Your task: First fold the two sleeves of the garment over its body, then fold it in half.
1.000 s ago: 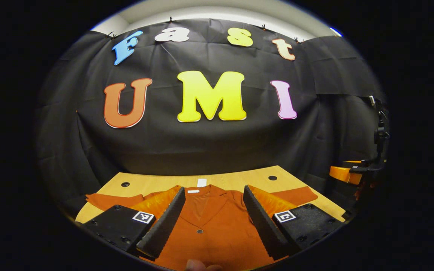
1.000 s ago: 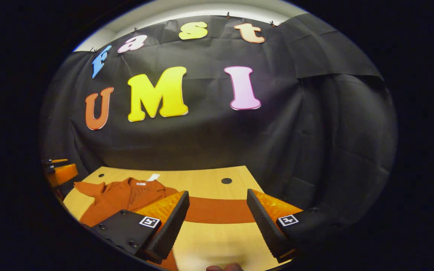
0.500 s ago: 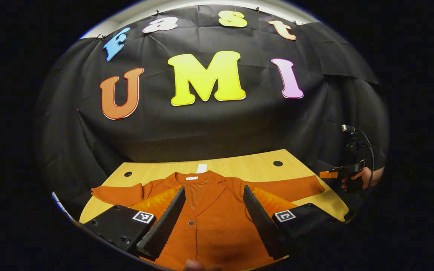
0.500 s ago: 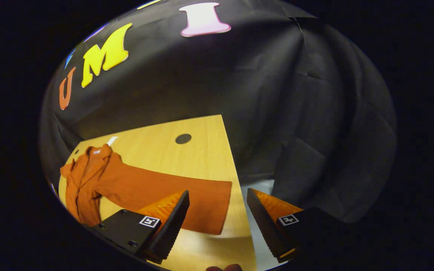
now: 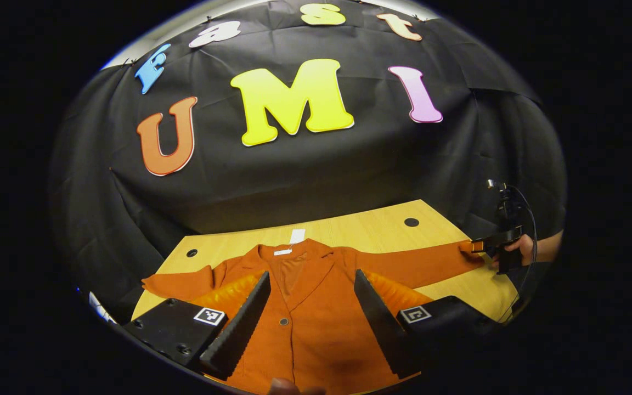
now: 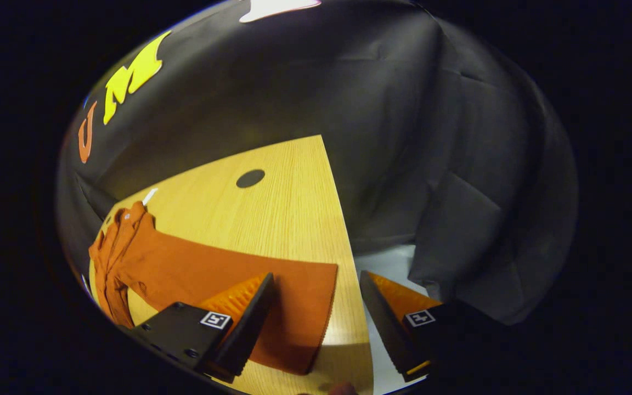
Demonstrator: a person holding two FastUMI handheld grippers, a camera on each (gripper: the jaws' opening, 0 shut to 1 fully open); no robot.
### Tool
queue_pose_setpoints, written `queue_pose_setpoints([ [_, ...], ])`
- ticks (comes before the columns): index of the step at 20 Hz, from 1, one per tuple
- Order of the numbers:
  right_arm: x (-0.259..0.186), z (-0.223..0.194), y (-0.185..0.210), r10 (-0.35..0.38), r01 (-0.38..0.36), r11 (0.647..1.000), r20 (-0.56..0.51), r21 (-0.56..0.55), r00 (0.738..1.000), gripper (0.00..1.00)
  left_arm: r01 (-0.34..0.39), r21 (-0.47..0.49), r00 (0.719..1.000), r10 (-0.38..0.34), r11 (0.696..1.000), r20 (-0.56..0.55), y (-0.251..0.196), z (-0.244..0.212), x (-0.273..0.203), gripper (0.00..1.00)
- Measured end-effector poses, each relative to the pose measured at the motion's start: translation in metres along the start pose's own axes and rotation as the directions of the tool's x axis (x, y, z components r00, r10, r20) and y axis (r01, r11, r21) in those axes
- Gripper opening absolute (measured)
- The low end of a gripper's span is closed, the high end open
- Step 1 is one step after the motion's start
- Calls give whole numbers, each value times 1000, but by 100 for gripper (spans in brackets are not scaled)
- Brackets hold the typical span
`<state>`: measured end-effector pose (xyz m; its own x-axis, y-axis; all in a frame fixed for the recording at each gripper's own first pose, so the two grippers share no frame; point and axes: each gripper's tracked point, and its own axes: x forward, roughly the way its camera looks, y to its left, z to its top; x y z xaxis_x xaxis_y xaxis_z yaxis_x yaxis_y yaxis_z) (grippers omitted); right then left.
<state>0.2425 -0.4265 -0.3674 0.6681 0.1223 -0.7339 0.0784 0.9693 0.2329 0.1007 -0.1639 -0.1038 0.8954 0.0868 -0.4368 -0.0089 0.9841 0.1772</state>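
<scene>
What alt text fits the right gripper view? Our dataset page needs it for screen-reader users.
The open right claw hangs over the cuff end of a rust-orange jacket's sleeve, which lies flat near the right edge of a light wooden table. The rest of the jacket stretches away to the left, and black cloth hangs behind the table.

Left gripper view faces the garment (image 5: pixel 316 307) front from above; right gripper view looks closely across its sleeve end (image 6: pixel 299 307).
</scene>
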Motion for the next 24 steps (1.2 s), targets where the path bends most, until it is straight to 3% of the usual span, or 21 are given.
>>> queue_pose_setpoints([
  [2,1,-2,-4,38,-38,998,-7,42,999,96,24,2,1000,-24,1000,-2,-11,1,2,99],
  [4,-8,-4,-14,45,-45,999,-7,8,999,80,35,-4,999,-35,999,-1,-17,2,4,99],
  [8,-19,2,-28,-34,34,993,5,-115,999,30,40,-29,999,-41,999,-9,-20,0,4,99],
  [10,-27,5,-19,-48,46,993,-15,-111,999,4,38,-41,999,-38,998,-4,-18,0,4,99],
  [15,-58,22,10,-21,21,999,-1,40,1000,4,22,-69,1000,-21,997,15,5,-4,-1,99],
  [18,-90,48,45,-9,5,998,50,64,999,4,2,-85,999,1,996,46,35,-5,-5,99],
  [24,-161,113,202,65,-65,998,118,-4,991,4,-27,-163,994,44,986,100,135,-26,-19,99],
])
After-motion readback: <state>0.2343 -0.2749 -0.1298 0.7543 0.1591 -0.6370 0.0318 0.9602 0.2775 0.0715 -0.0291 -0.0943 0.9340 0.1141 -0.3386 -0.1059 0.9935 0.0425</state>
